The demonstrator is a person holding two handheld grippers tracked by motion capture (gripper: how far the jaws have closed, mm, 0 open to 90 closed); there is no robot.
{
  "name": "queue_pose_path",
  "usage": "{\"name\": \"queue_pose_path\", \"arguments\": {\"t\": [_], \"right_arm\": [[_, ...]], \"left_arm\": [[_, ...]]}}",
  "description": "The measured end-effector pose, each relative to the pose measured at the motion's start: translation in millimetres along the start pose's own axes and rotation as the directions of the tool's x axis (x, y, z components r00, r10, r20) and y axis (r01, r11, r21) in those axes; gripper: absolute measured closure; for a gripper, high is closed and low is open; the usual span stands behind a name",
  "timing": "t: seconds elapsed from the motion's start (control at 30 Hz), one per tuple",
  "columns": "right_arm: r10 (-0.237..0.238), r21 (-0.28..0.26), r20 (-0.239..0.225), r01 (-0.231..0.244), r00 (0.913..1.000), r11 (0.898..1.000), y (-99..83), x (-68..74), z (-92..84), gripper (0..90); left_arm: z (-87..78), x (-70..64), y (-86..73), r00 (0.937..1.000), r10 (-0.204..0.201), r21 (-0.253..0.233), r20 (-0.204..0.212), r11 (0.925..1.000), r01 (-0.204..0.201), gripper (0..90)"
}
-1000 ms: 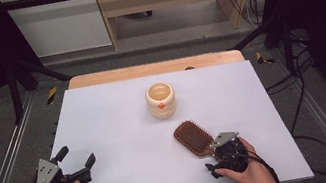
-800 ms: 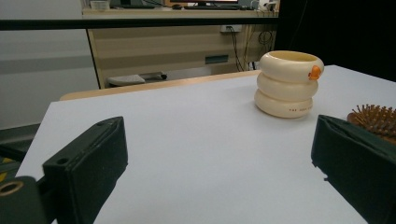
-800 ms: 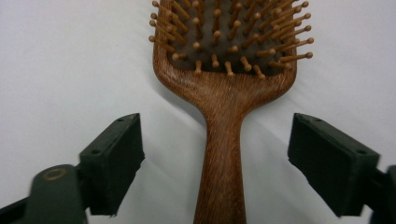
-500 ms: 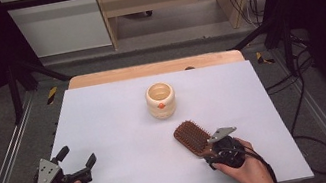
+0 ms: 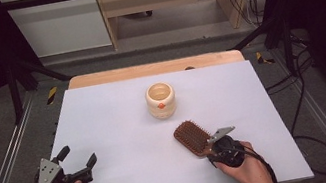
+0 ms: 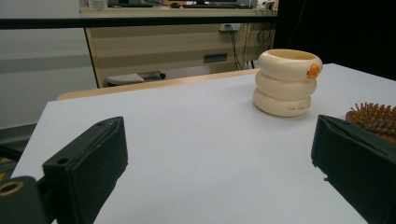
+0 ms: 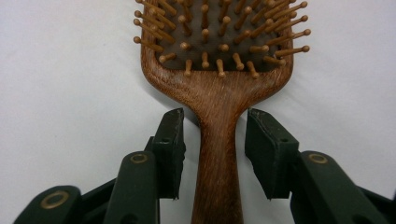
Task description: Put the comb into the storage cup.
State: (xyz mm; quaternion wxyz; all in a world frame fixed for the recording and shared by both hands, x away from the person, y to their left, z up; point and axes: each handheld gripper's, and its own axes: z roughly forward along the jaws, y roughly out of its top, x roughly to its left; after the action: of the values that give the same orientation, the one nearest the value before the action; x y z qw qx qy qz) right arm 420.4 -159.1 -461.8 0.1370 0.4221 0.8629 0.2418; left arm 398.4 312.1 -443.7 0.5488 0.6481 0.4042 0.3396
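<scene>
A brown wooden hairbrush [image 5: 192, 137] lies bristles up on the white table [image 5: 113, 110], right of centre. Its handle points toward my right gripper [image 5: 214, 146]. In the right gripper view the handle [image 7: 217, 140] runs between the two jaws of my right gripper [image 7: 215, 135], which have just been closing; a thin gap shows on each side, so the pads are not pressing it. My left gripper [image 5: 78, 156] rests open at the near left with nothing between its fingers [image 6: 88, 158]. A cream ribbed cup [image 5: 160, 100] with an orange dot stands mid-table.
From the left gripper view the cup [image 6: 287, 81] stands ahead to the right, with the brush bristles [image 6: 376, 119] behind the right jaw. A wooden strip [image 5: 154, 68] borders the table's far edge. Metal frame rails [image 5: 6, 165] run along both sides.
The right gripper's jaws have narrowed around the brush handle, and its hand has edged a little toward the brush. The left gripper, brush and cup stay put.
</scene>
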Motion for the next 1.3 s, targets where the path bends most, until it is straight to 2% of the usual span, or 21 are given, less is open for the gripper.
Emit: {"name": "queue_pose_path", "arguments": {"t": [0.1, 0.23, 0.3, 0.6, 0.83, 0.97, 1.3], "right_arm": [[0.017, 0.007, 0.0, -0.017, 0.9999, 1.0, 0.2, 0.5, -0.1, 59.5], [-0.003, 0.016, 0.006, 0.003, 1.0, 1.0, 1.0, -0.4, 0.0, 61.7], [0.002, 0.024, 0.009, -0.003, 1.0, 1.0, 1.7, 0.4, 0.2, 62.4], [-0.005, 0.076, -0.031, 0.008, 0.9995, 0.997, 7.3, -5.0, 0.7, 67.6], [-0.02, 0.08, -0.038, 0.023, 0.9991, 0.997, 8.0, -6.7, 1.1, 69.2], [-0.018, 0.093, -0.042, 0.022, 0.999, 0.995, 9.7, -7.7, 1.4, 72.0], [-0.031, 0.127, -0.066, 0.039, 0.9974, 0.991, 14.8, -10.6, 1.8, 72.3]], "left_arm": [[0.2, -0.1, -0.1, 1.0, 0.0, 0.001, 0.0, 1.0, 0.0, 3.8], [0.7, -0.6, -0.1, 1.0, 0.004, 0.002, -0.001, 1.0, -0.004, 3.8], [0.7, -1.0, 0.1, 1.0, 0.005, 0.001, -0.001, 1.0, -0.005, 3.8], [0.8, -2.0, 0.0, 1.0, 0.007, 0.006, -0.001, 1.0, -0.007, 3.8], [1.4, -2.5, -0.1, 1.0, 0.009, 0.008, -0.001, 0.9999, -0.009, 3.9], [1.2, -2.0, -0.3, 1.0, 0.002, 0.007, -0.002, 1.0, -0.002, 3.9], [1.1, -1.8, 0.0, 1.0, 0.008, 0.005, -0.003, 1.0, -0.008, 3.9]]}}
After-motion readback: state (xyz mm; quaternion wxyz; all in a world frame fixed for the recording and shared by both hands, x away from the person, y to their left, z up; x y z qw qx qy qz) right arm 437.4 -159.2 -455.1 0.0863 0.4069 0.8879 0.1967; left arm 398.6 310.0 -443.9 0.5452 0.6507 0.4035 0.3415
